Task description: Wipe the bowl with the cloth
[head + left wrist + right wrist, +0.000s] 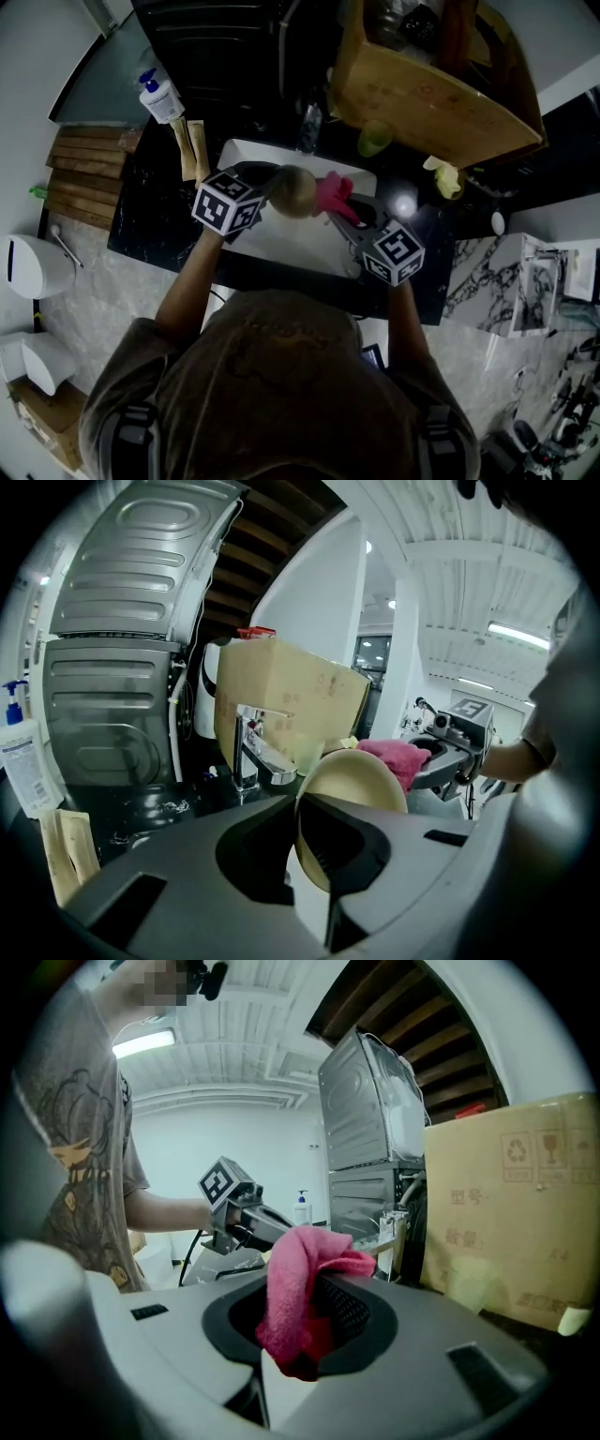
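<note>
Clamping the beige bowl (296, 192) by its rim, the left gripper (272, 183) holds it on edge; the right gripper (342, 211) pinches the pink cloth (333, 190). Cloth lies just beside the bowl, on its right.

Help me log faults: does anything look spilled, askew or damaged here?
Nothing stands out. The left gripper holds the bowl by its rim above the sink, the right gripper holds the pink cloth beside it; no spill or damage shows.

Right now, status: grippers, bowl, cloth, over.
Left gripper shut on bowl. Right gripper shut on pink cloth, beside bowl, over sink. Nothing in the way.
</note>
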Demonstrator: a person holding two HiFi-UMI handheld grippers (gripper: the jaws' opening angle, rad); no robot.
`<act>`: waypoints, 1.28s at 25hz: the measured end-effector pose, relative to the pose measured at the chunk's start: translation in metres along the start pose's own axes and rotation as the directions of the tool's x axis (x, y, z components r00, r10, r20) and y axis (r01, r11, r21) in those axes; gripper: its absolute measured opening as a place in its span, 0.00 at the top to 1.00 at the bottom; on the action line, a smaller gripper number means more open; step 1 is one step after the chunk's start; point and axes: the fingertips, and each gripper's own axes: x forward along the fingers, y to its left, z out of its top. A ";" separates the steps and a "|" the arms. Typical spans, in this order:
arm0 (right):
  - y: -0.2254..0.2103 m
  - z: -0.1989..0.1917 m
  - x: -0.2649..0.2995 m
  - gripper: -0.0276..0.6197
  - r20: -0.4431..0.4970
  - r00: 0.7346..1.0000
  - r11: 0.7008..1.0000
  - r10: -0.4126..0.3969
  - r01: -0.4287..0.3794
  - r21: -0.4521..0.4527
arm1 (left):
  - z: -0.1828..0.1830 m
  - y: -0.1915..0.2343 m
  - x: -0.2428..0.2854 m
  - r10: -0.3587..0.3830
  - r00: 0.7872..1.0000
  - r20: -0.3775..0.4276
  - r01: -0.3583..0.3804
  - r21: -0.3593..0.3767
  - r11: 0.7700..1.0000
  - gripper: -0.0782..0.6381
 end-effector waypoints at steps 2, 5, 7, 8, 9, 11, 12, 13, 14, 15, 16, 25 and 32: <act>0.001 -0.003 0.000 0.81 0.007 1.000 1.000 -0.004 0.003 0.019 | 0.003 0.003 0.000 0.009 1.000 0.014 -0.009 -0.013 1.000 0.85; 0.004 -0.009 0.000 0.81 0.005 1.000 0.999 -0.006 0.006 0.048 | 0.006 0.006 0.000 0.021 0.999 0.029 -0.020 -0.034 0.999 0.85; 0.007 -0.013 0.001 0.81 0.004 1.000 0.998 -0.002 0.002 0.059 | 0.010 0.007 -0.001 0.030 0.999 0.044 -0.028 -0.045 0.999 0.85; 0.009 -0.015 0.001 0.81 0.004 1.000 0.998 0.000 0.000 0.064 | 0.012 0.008 -0.001 0.034 0.998 0.052 -0.031 -0.049 0.998 0.85; 0.010 -0.017 0.002 0.81 0.004 1.000 0.998 0.001 -0.001 0.069 | 0.014 0.009 -0.001 0.037 0.998 0.058 -0.034 -0.052 0.998 0.85; 0.013 -0.021 0.004 0.81 0.006 1.000 0.996 0.000 0.000 0.085 | 0.017 0.009 0.000 0.044 0.997 0.069 -0.040 -0.052 0.998 0.85; 0.013 -0.023 0.005 0.81 0.008 1.000 0.995 0.000 -0.001 0.096 | 0.020 0.008 0.000 0.049 0.996 0.078 -0.045 -0.052 0.998 0.85; 0.015 -0.025 0.006 0.81 0.011 1.000 0.994 0.001 -0.002 0.106 | 0.022 0.008 0.001 0.056 0.995 0.088 -0.051 -0.054 0.997 0.85; 0.016 -0.026 0.007 0.81 0.012 1.000 0.993 0.002 -0.003 0.115 | 0.024 0.008 0.001 0.062 0.993 0.099 -0.057 -0.058 0.997 0.85; 0.018 -0.028 0.008 0.81 0.013 1.000 0.992 0.003 -0.004 0.123 | 0.026 0.007 0.001 0.068 0.992 0.111 -0.061 -0.062 0.996 0.85; 0.020 -0.029 0.009 0.81 0.014 1.000 0.991 0.003 -0.005 0.132 | 0.028 0.006 0.001 0.071 0.990 0.122 -0.064 -0.065 0.996 0.85; 0.030 -0.038 0.025 0.81 0.030 0.999 0.981 -0.023 0.017 0.194 | 0.035 -0.006 0.003 0.071 0.981 0.179 -0.050 -0.120 0.991 0.86; 0.030 -0.036 0.042 0.82 0.052 0.996 0.972 -0.071 0.057 0.226 | 0.037 -0.013 0.003 0.062 0.974 0.216 -0.022 -0.183 0.983 0.86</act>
